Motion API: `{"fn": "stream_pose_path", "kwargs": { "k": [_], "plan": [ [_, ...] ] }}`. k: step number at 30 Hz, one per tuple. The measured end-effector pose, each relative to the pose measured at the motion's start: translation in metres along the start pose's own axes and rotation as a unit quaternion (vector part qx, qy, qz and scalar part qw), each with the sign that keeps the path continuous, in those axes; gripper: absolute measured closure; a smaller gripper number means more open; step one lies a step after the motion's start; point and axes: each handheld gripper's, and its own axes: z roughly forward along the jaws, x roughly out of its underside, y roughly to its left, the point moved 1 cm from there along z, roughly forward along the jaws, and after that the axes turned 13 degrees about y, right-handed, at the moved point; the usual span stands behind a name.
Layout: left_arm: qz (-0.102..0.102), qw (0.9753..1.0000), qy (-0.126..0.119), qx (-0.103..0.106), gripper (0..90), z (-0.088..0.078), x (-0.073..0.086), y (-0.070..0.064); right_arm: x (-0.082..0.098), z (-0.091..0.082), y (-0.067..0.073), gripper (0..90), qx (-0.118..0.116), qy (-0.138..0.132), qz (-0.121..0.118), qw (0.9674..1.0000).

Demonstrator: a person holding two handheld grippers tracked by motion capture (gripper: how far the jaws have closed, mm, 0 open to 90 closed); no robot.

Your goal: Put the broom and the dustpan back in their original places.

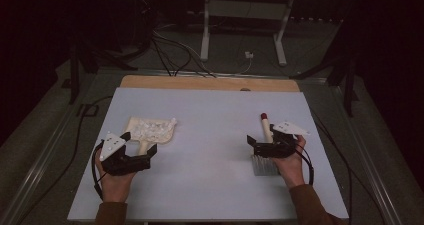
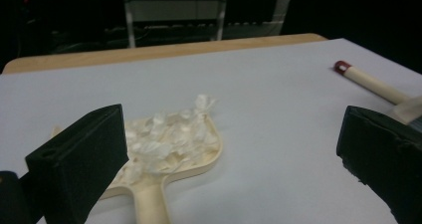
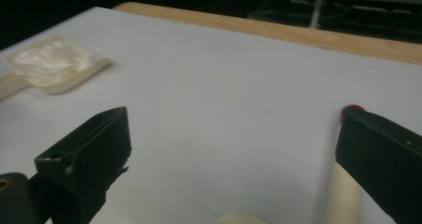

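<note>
We are starting at the left of the pale table (image 1: 210,185), where our left hand (image 1: 114,182) is holding the left gripper (image 1: 141,146) just above the surface. Its jaws are standing wide apart and gripping nothing; in the left gripper view the two black pads (image 2: 79,159) are framing the scoop with clear table between them.

The cream scoop (image 1: 150,131) is lying flat on the table just beyond that gripper, its short handle (image 2: 149,204) pointing back toward us and passing between the open jaws without touching either. Its shallow bowl is holding a heap of crumpled white wrappers (image 2: 171,137), one of them sticking up at the far edge. In the right gripper view the same scoop is showing far off at the upper left, well apart from that gripper.

Moving across the bare middle of the table, we are coming to the brush (image 1: 265,140) on the right. It is lying flat with its pale handle running away from us, the red tip (image 1: 263,116) at the far end and the grey bristles (image 1: 264,166) nearest us.

Our right hand (image 1: 291,165) is holding the right gripper (image 1: 256,147) over the brush where handle meets bristles. Its jaws are also standing wide open, and they are clamping nothing: in the right gripper view the handle is lying beside the right-hand pad (image 3: 383,164), blurred, and we cannot tell whether it is touching it.
</note>
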Motion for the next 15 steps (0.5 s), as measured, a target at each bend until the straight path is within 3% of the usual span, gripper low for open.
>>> {"fn": "stream_pose_path", "kwargs": {
  "k": [4, 15],
  "plan": [
    [0.004, 0.9999, -0.012, 0.006, 0.3, -0.006, 0.005, -0.002, 0.009, -0.003, 0.009, 0.4, -0.008, -0.015, -0.013, 0.9998],
    [0.005, 0.9999, 0.007, -0.008, 0.3, -0.008, 0.020, -0.005, 0.027, -0.008, 0.014, 0.0, -0.012, -0.023, -0.021, 0.9994]
  ]
}}
